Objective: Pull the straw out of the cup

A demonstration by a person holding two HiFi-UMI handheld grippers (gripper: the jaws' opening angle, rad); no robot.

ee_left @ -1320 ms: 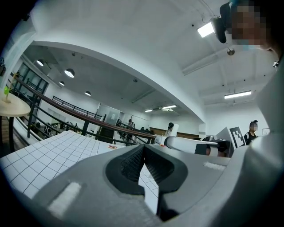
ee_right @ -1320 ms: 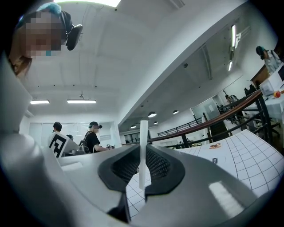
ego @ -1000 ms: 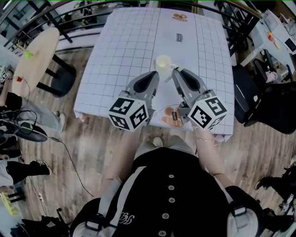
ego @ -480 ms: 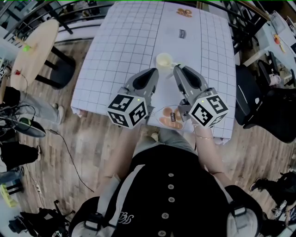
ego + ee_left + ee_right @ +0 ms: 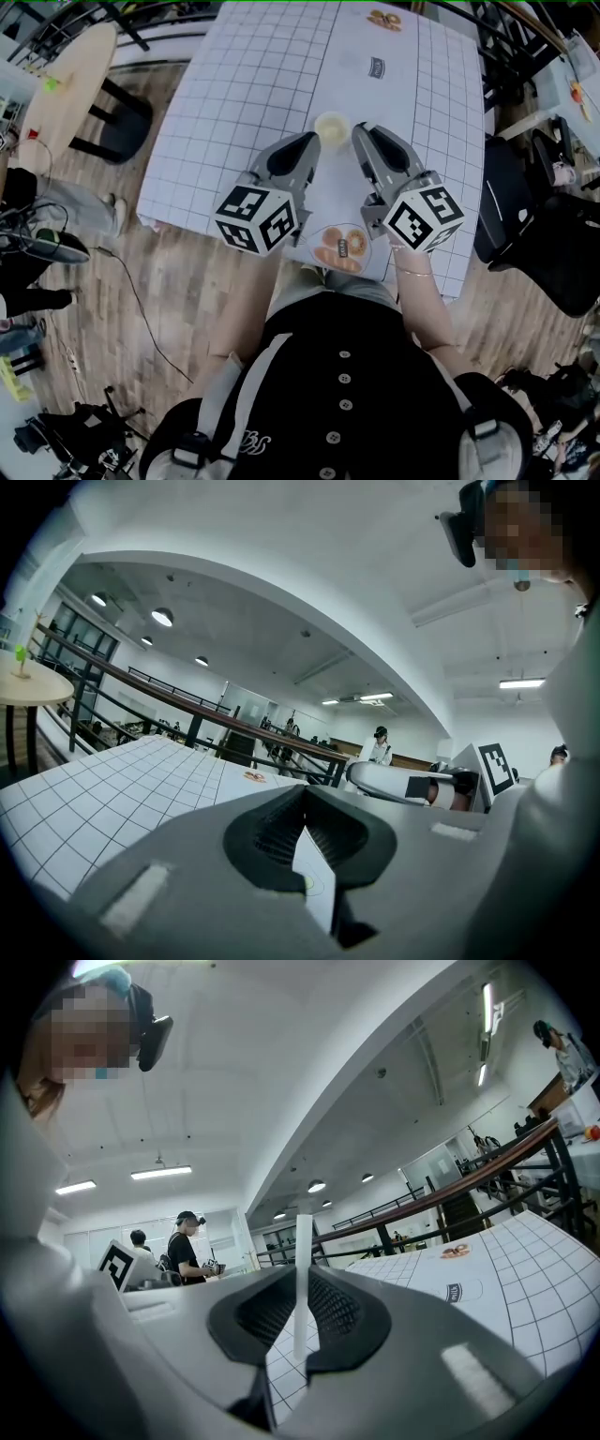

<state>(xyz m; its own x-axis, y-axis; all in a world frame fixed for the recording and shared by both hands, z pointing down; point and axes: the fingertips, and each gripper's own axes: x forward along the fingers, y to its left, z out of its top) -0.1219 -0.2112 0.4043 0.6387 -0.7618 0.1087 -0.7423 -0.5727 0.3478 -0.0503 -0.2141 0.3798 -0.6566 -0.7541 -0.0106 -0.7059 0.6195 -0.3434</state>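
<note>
Evidently to lift it free, right gripper (image 5: 300, 1288) clamps the straw (image 5: 302, 1241) upright beside the cup (image 5: 330, 127); left gripper (image 5: 305, 799), clenched empty, flanks it.

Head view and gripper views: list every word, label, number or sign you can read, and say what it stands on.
None reads clearly.
Dark label on the mat: too small.
Orange emblem at the mat's far edge: blurred.
Print on the person's top: unreadable.
Cube markers: black-and-white patterns, no letters.
</note>
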